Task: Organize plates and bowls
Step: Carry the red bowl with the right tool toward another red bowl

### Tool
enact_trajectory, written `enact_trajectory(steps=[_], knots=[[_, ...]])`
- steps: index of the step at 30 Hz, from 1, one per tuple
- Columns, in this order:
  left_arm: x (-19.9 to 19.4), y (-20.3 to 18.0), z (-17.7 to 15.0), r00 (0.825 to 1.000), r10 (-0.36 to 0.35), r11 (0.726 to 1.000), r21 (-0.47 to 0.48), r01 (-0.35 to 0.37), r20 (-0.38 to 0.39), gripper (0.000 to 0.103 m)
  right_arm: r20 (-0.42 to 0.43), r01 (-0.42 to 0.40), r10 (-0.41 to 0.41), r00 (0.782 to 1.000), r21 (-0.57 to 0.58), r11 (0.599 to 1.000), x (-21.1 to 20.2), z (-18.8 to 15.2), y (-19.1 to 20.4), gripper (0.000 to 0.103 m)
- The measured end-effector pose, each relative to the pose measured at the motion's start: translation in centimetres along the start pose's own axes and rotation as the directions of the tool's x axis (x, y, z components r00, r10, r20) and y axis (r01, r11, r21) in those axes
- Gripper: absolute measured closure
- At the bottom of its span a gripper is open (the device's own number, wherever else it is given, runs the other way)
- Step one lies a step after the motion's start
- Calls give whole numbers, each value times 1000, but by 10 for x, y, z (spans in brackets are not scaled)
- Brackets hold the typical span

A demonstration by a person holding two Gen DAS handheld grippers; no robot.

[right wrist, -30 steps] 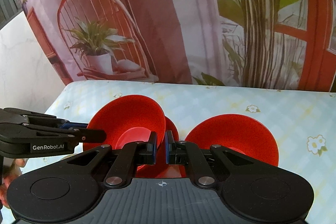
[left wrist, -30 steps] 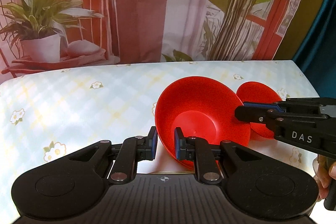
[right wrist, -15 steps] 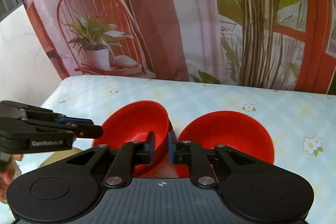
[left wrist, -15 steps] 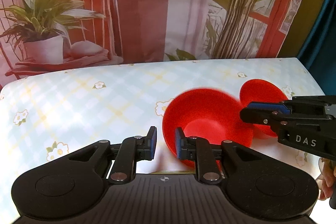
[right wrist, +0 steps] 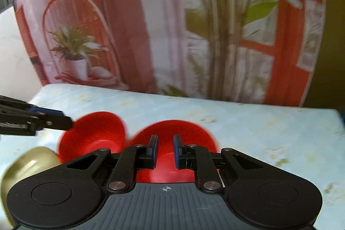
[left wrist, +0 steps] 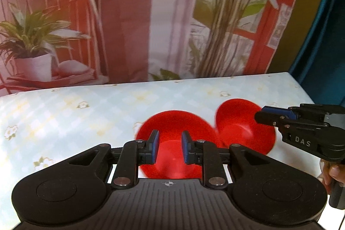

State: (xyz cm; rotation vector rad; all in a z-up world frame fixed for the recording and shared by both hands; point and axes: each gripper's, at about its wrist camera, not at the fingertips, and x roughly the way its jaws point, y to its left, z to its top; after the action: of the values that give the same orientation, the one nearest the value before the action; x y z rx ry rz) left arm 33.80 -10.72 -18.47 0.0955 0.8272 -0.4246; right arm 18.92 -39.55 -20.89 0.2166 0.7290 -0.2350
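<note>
Two red bowls sit side by side on the floral tablecloth. In the left wrist view the left bowl (left wrist: 172, 126) lies just beyond my open, empty left gripper (left wrist: 168, 149), and the right bowl (left wrist: 241, 126) is beside it, with my right gripper (left wrist: 262, 116) at its right rim. In the right wrist view my right gripper (right wrist: 165, 151) is open and empty above the near rim of the right bowl (right wrist: 172, 128). The left bowl (right wrist: 94, 133) lies to its left, with the left gripper (right wrist: 64, 122) reaching its rim. Both views are motion-blurred.
A gold bowl (right wrist: 32, 163) sits at the near left in the right wrist view. The table (left wrist: 86, 113) is backed by a printed curtain with plant and chair pictures. The table's right edge (left wrist: 299, 87) meets a dark blue drape.
Both grippers let go of the red bowls and opened. The left bowl went from tilted up to resting on the table, and both grippers have pulled back and up.
</note>
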Motion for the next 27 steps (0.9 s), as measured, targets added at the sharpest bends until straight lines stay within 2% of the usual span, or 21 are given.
enact_trajectory(steps=[4, 7, 14, 19, 27], knots=[[3, -14, 1, 1000, -16, 1000, 15, 16, 0, 80, 27, 75, -74, 997, -6, 997, -8, -6, -17, 88], [8, -25, 0, 1000, -23, 999, 26, 23, -6, 80, 26, 92, -93, 995, 20, 996, -9, -13, -31, 87], [17, -40, -1, 999, -28, 999, 41, 29, -20, 80, 4, 61, -62, 998, 58, 996, -5, -29, -42, 87], [23, -53, -3, 999, -39, 997, 68, 41, -35, 80, 22, 25, -27, 999, 76, 997, -5, -36, -44, 93], [35, -71, -1, 998, -44, 994, 99, 49, -53, 80, 38, -3, -1, 999, 117, 993, -7, -42, -53, 95]])
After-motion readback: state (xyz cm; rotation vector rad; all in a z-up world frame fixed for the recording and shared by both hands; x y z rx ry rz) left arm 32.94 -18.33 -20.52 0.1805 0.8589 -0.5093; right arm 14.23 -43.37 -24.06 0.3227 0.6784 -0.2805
